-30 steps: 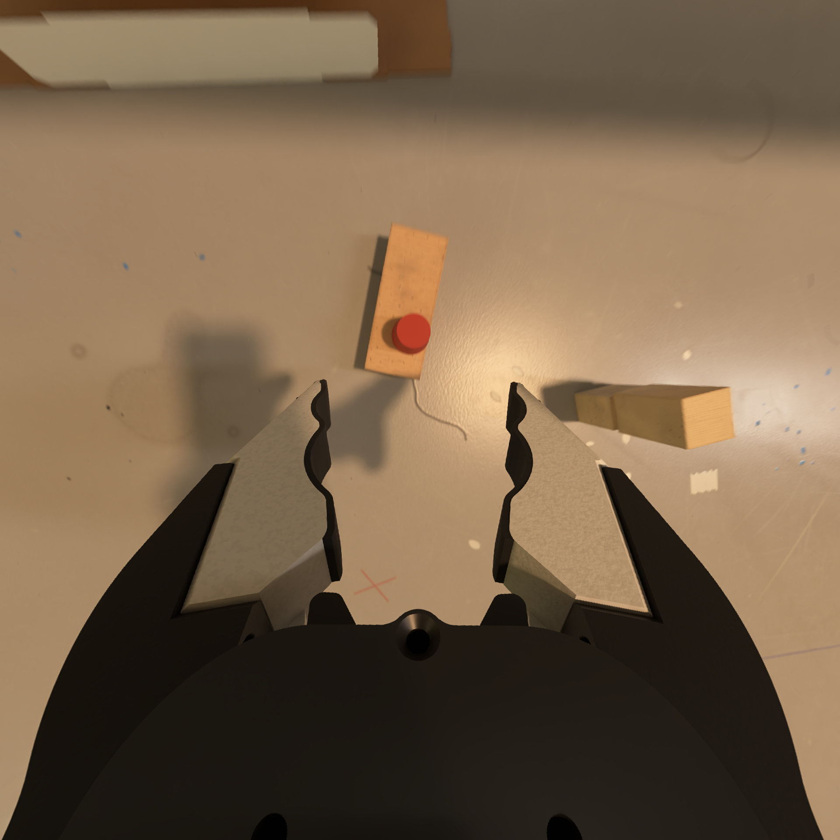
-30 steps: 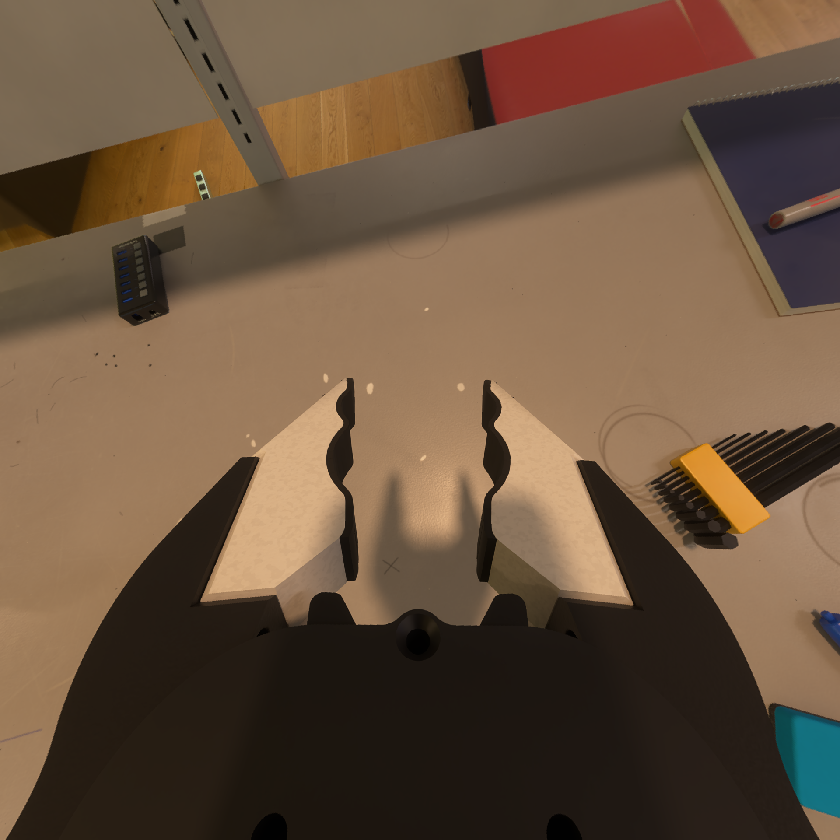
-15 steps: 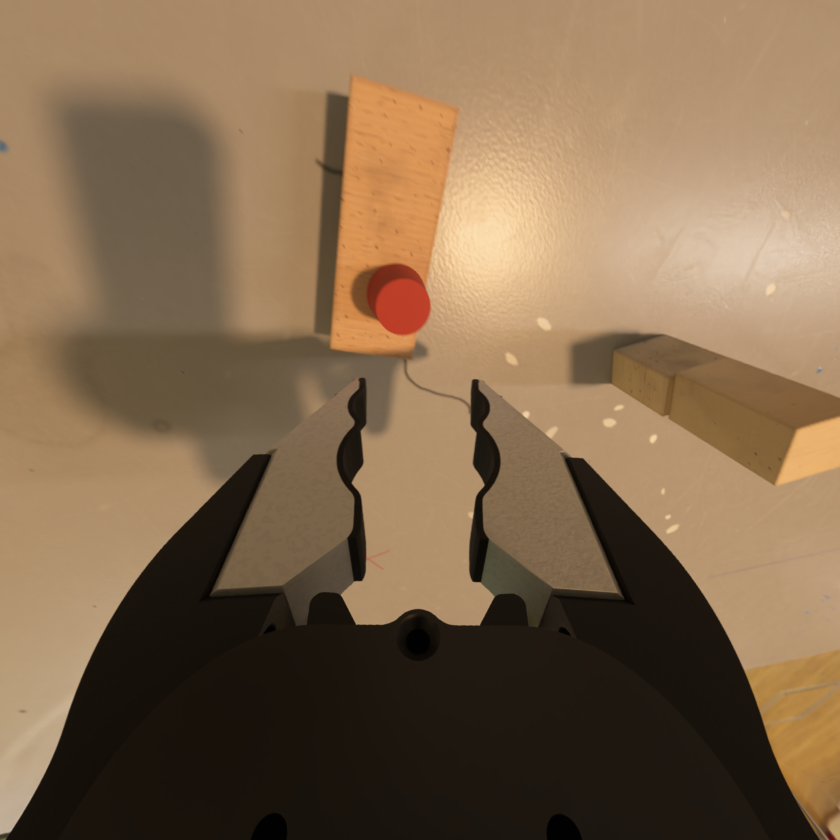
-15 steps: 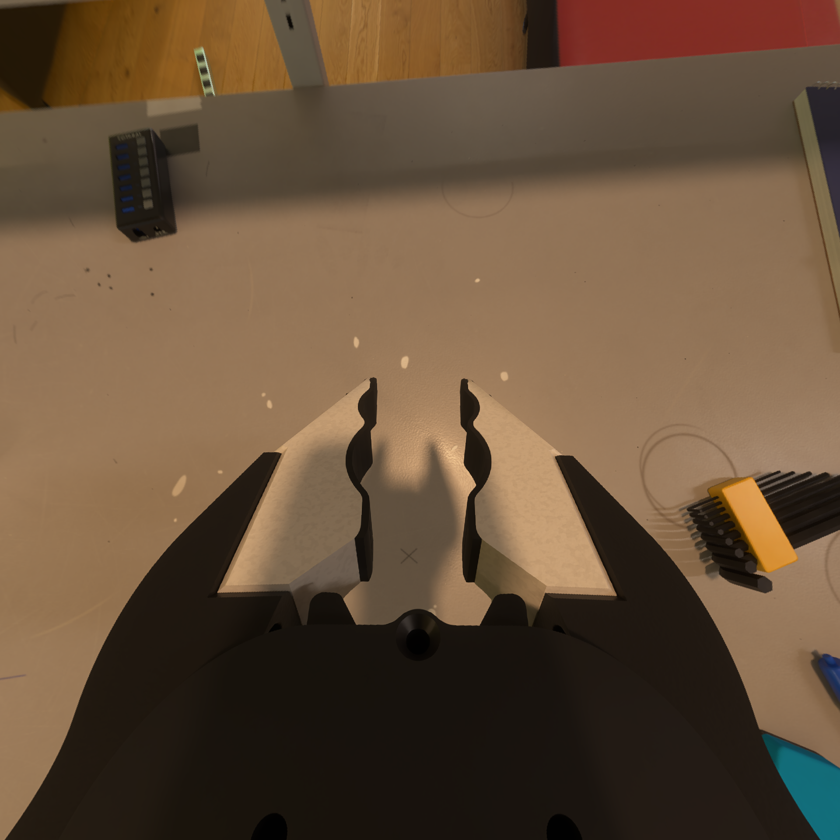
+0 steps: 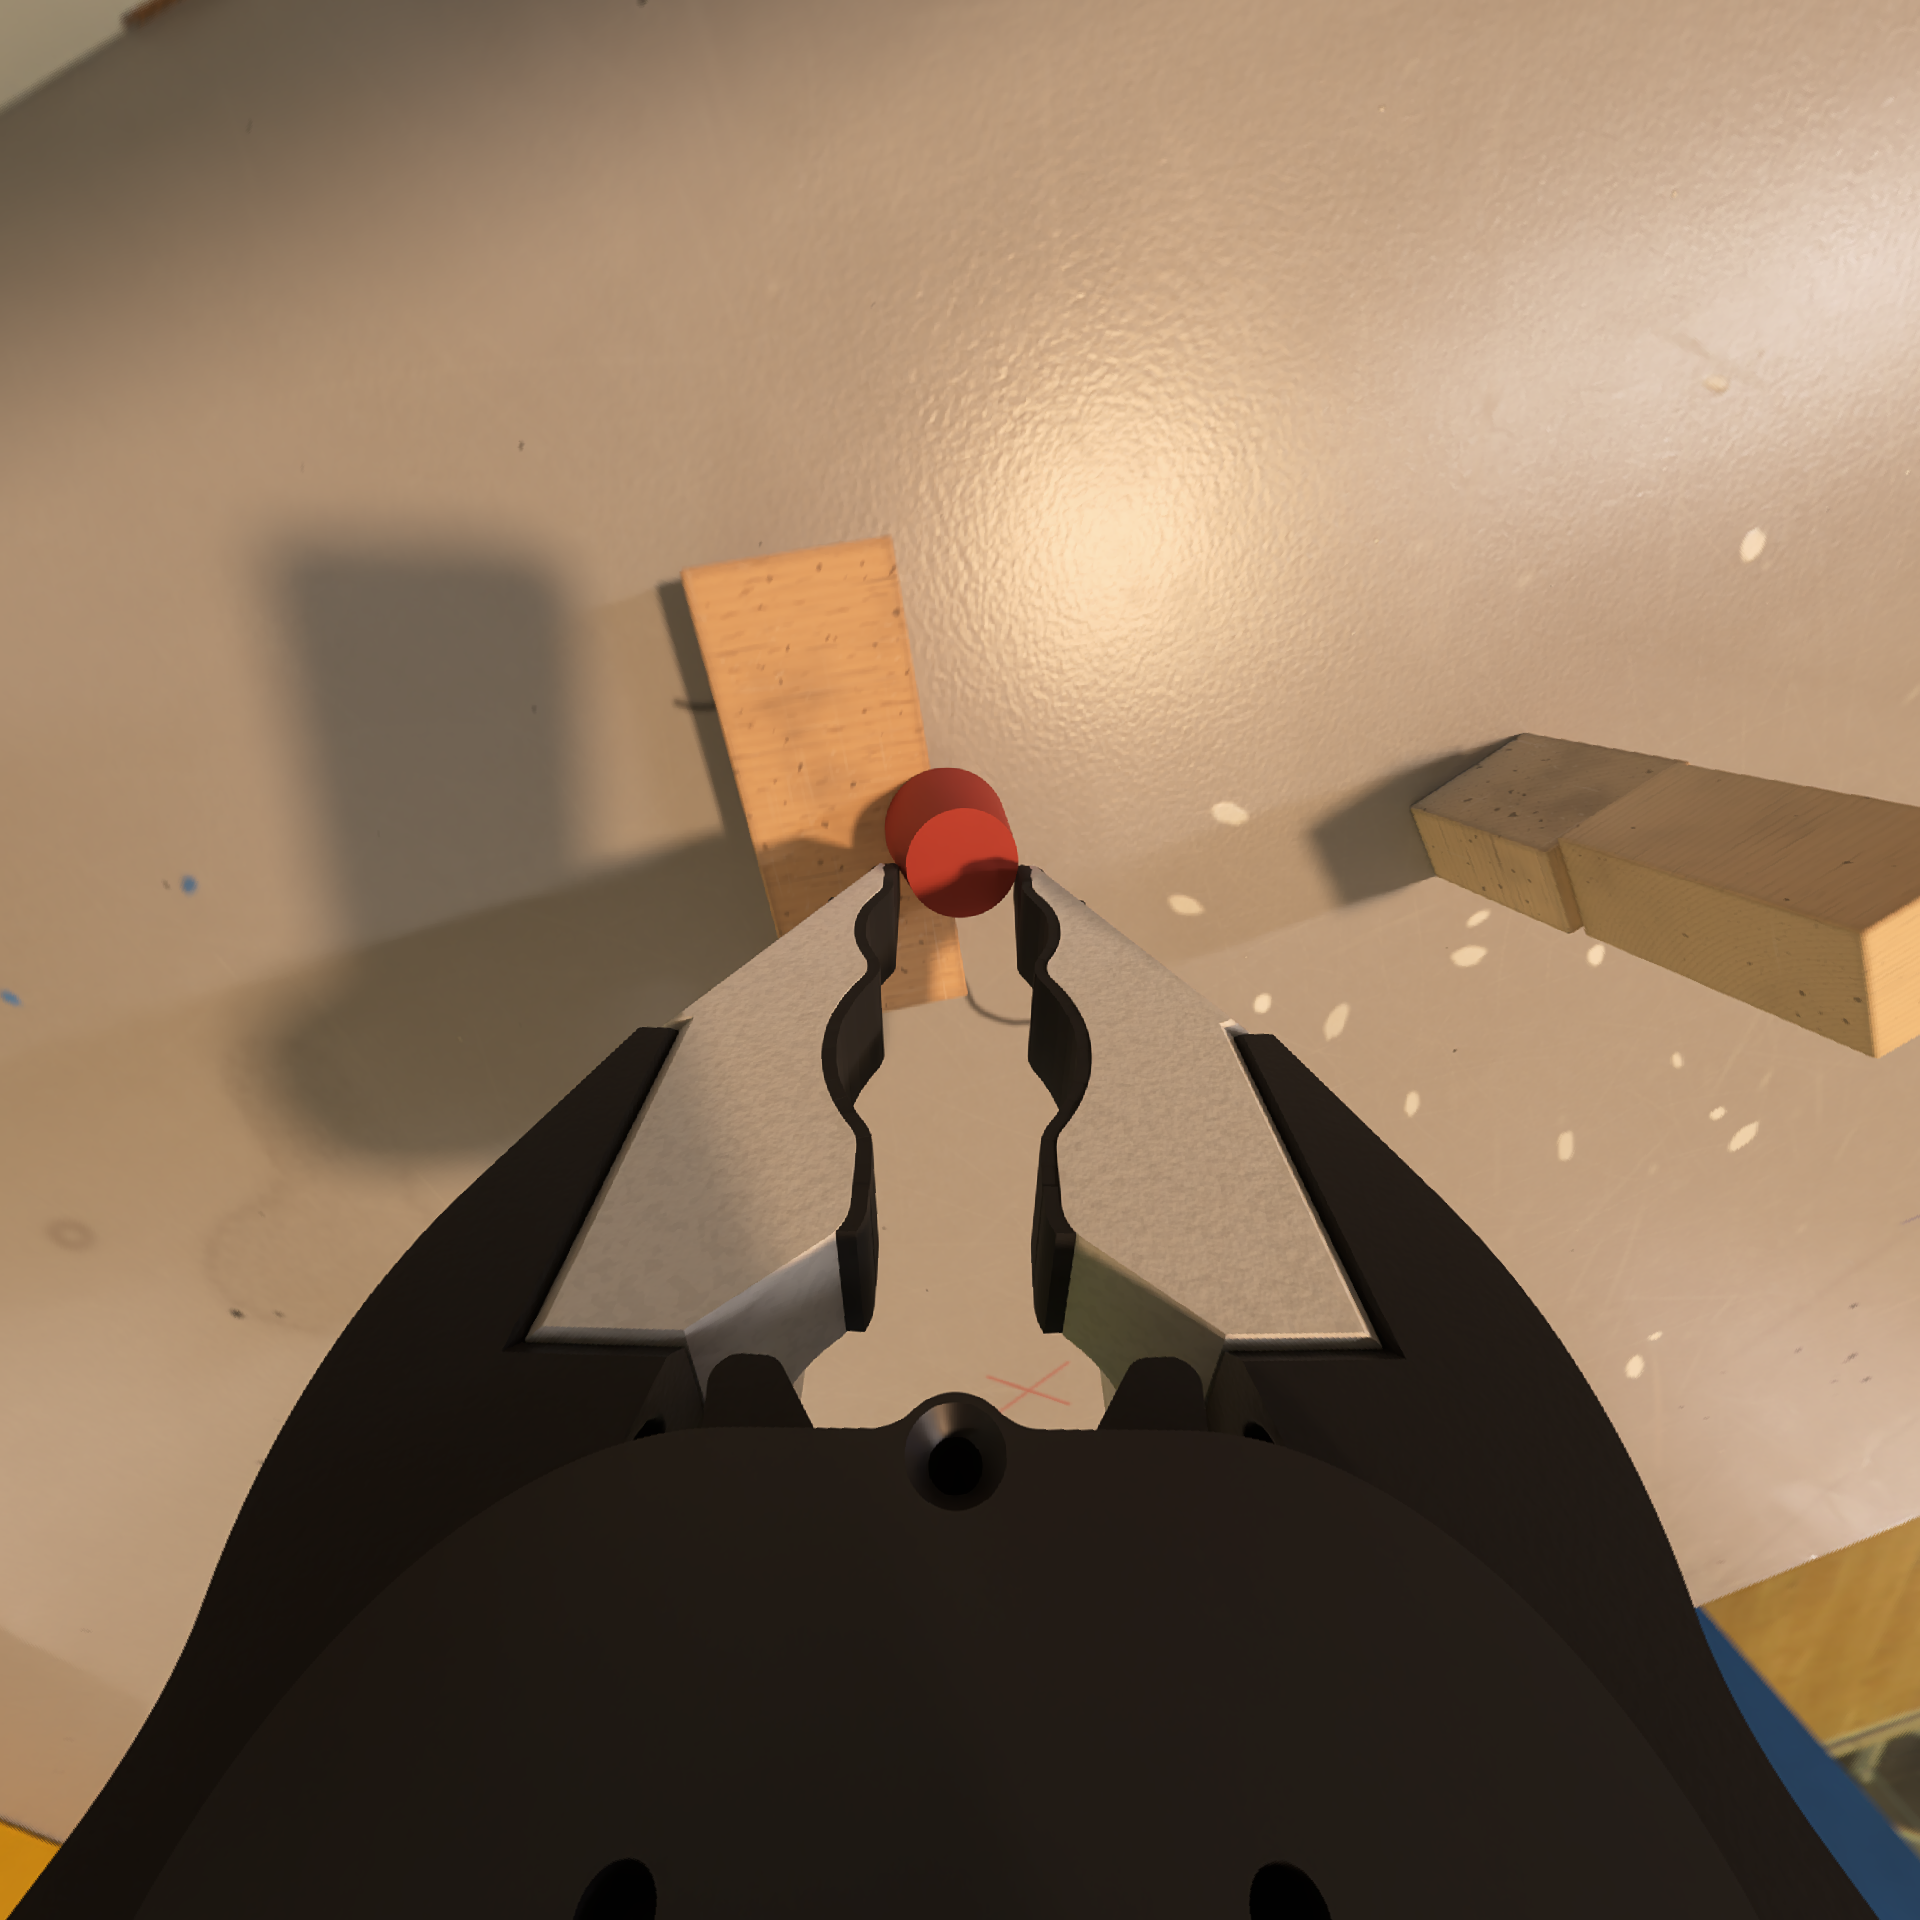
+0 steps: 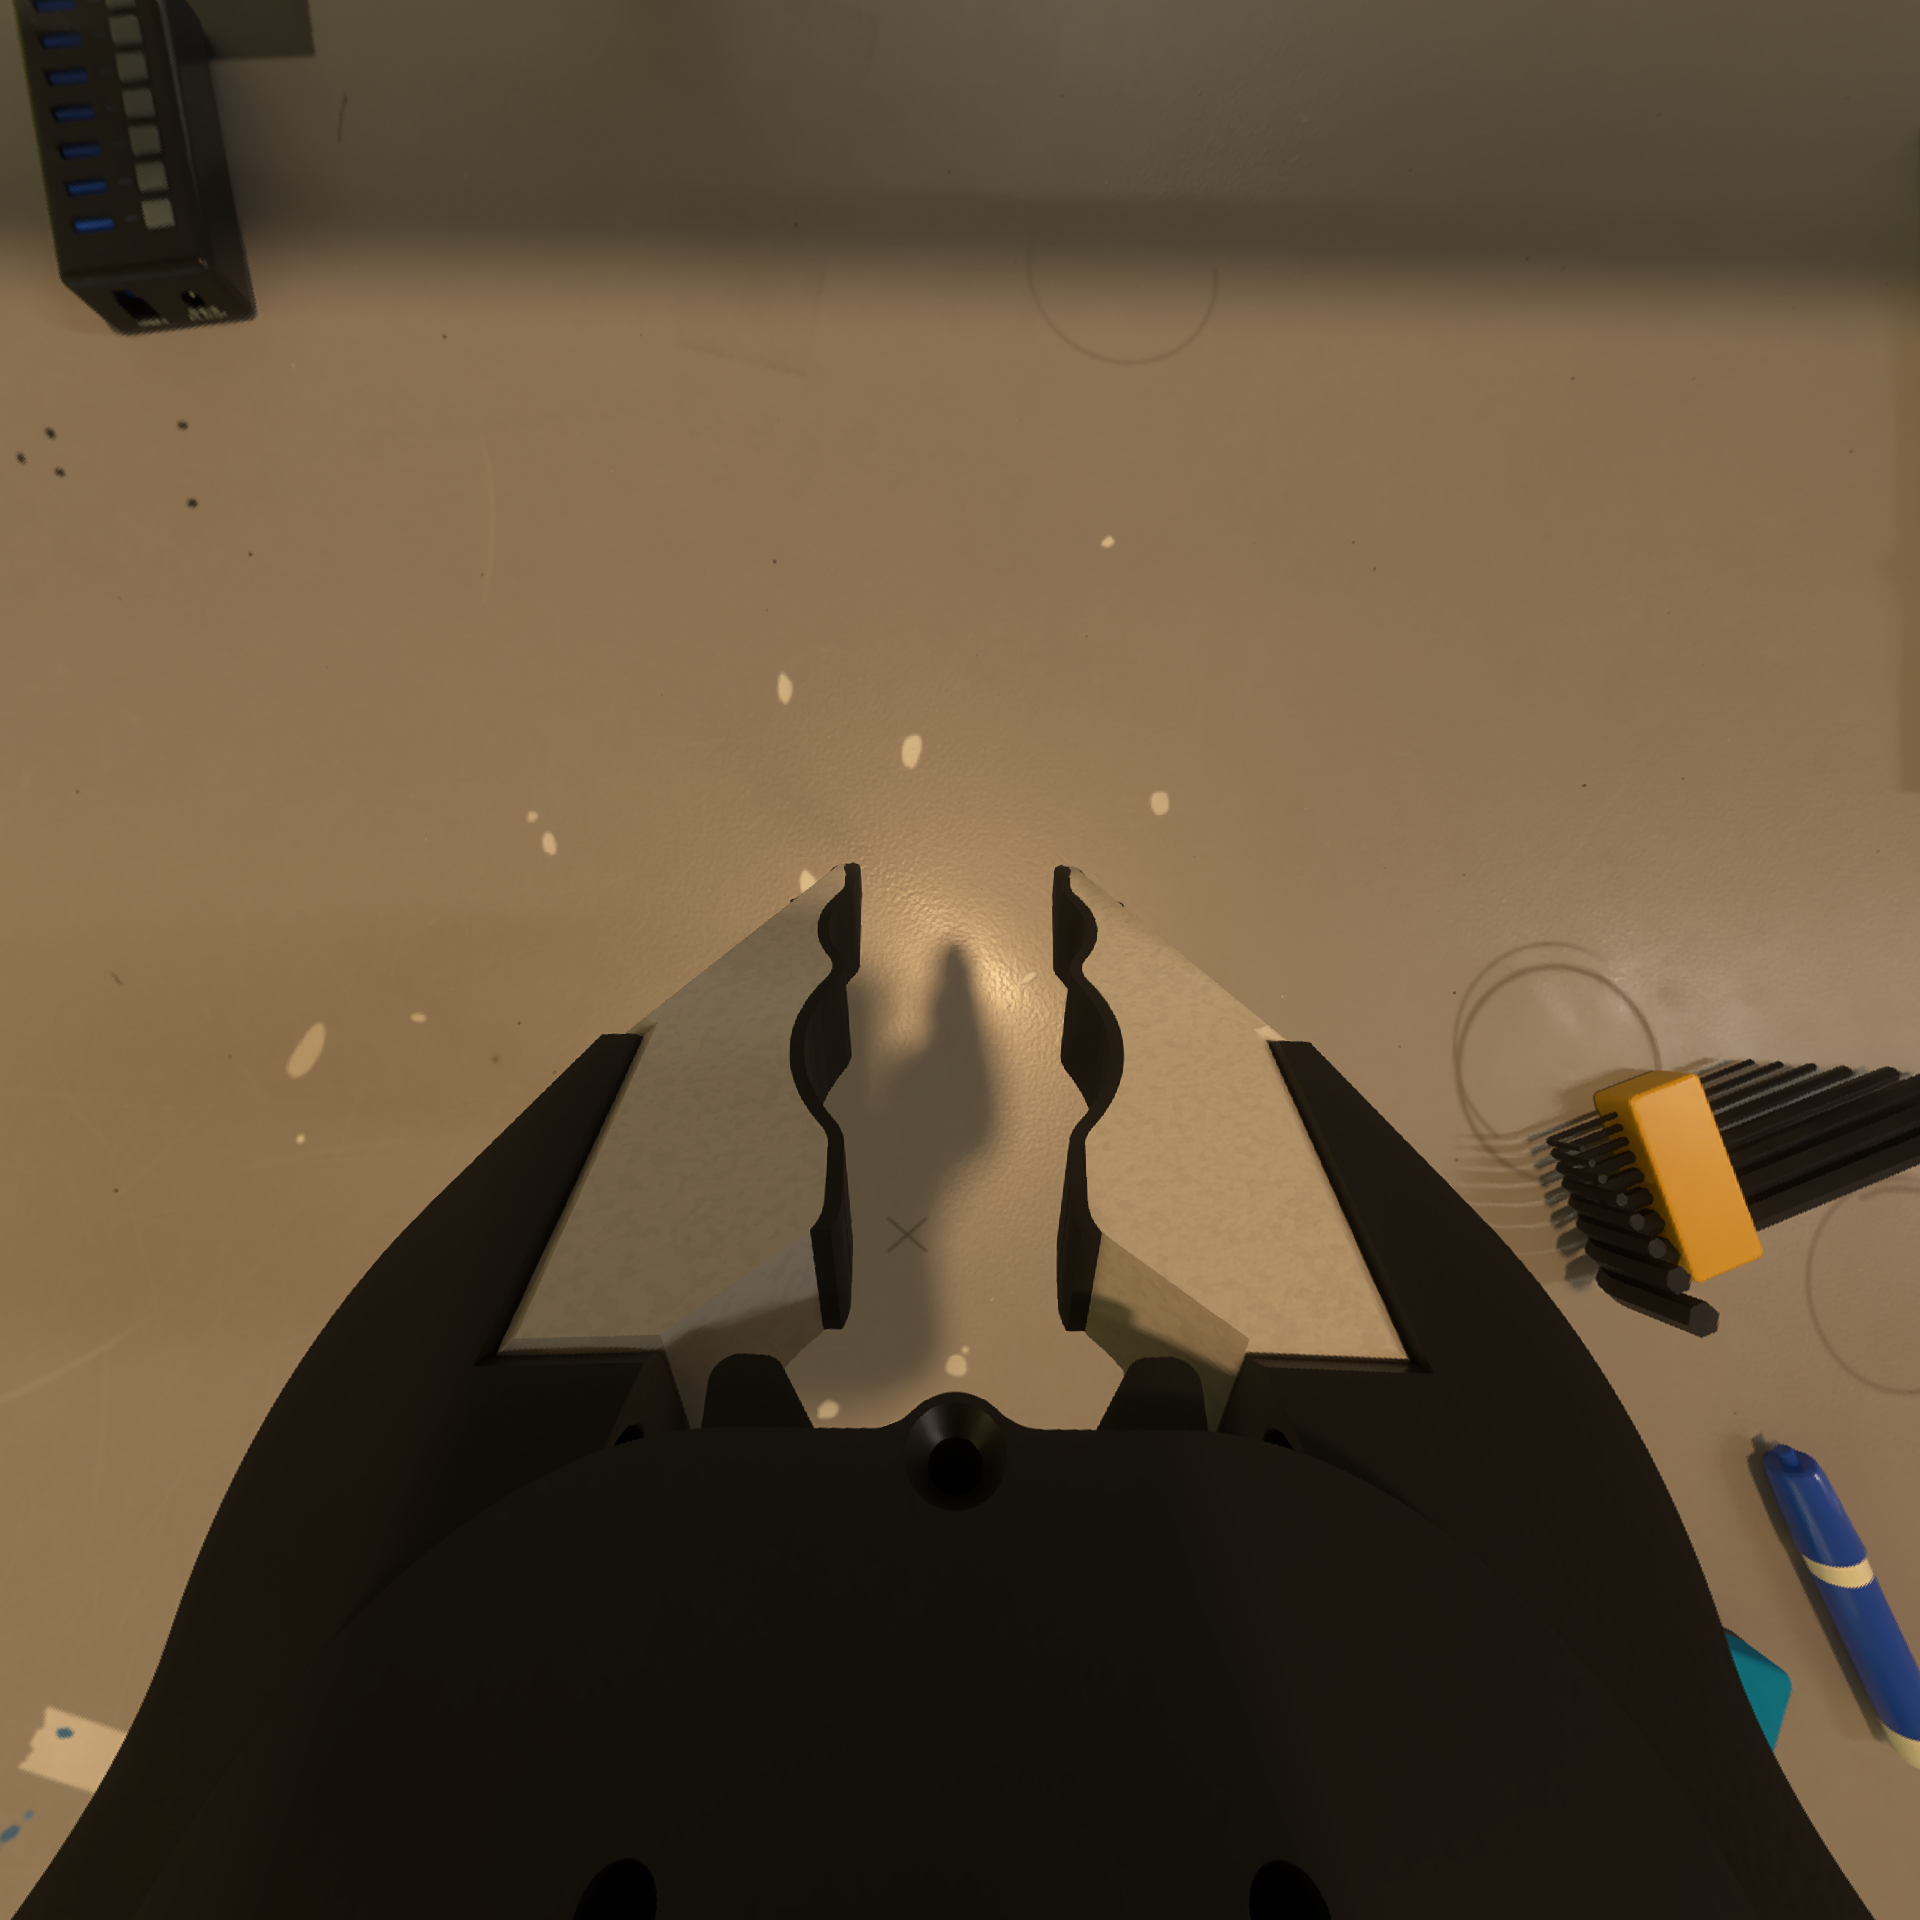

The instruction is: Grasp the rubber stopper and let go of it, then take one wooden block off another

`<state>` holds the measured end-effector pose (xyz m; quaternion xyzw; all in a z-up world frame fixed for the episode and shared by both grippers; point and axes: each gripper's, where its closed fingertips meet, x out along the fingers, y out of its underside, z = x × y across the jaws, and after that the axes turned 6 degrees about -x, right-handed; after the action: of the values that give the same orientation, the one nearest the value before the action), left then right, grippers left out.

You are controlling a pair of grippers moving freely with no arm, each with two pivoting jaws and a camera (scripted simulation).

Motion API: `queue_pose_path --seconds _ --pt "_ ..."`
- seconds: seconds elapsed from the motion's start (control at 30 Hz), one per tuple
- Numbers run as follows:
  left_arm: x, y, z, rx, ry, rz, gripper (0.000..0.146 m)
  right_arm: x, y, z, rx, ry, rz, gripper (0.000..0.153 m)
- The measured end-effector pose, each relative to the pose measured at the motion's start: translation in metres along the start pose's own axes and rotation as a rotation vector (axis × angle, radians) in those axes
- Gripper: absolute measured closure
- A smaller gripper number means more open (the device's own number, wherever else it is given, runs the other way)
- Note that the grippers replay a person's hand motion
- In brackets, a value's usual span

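A red rubber stopper [image 5: 951, 842] sits at the near end of a flat wooden block [image 5: 810, 707] on the beige table. My left gripper [image 5: 954, 878] is shut on the stopper; both fingertips [image 5: 885, 899] press its sides. To the right, a small wooden block [image 5: 1507, 831] and a longer wooden block [image 5: 1745, 914] touch each other; I cannot tell whether one rests on the other. My right gripper [image 6: 956, 883] is empty above bare table, its jaws a narrow gap apart. The stopper and the blocks are not in the right wrist view.
A black hub [image 6: 145, 166] lies at the far left in the right wrist view. A hex key set in an orange holder [image 6: 1683, 1174], a blue pen [image 6: 1839, 1590] and a teal object [image 6: 1756, 1694] lie at the right. The table edge [image 5: 1662, 1600] runs at the lower right.
My left gripper moved forward to the stopper and closed its jaws onto it. My right gripper moved forward and lower over the table, and its jaws narrowed.
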<state>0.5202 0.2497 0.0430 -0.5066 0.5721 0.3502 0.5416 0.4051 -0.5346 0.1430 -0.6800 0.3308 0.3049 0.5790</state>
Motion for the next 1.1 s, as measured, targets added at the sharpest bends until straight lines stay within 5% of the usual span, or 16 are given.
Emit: queue_pose_path --seconds 0.27,0.33,0.53,0.77,0.93,1.1 --pt "0.004 -0.038 0.023 0.129 -0.156 -0.161 0.123 0.01 0.007 0.008 -0.045 -0.01 0.053 0.116" --pt "0.004 -0.038 0.026 0.133 -0.164 -0.18 0.107 0.012 0.009 0.008 -0.046 -0.013 0.065 0.116" --pt "-0.005 -0.033 0.028 0.126 -0.187 -0.198 0.104 0.014 0.012 0.008 -0.052 -0.005 0.083 0.116" --pt "-0.094 -0.044 0.009 0.136 -0.289 -0.528 0.102 0.009 0.009 0.012 -0.066 -0.004 0.065 0.116" --pt "-0.164 -0.037 -0.068 0.308 -0.048 -0.881 0.09 0.005 0.009 0.01 -0.066 -0.006 0.052 0.116" --pt "-0.158 0.001 -0.139 0.722 0.255 -0.922 0.075 0.001 0.009 0.011 -0.064 -0.031 0.035 0.116"
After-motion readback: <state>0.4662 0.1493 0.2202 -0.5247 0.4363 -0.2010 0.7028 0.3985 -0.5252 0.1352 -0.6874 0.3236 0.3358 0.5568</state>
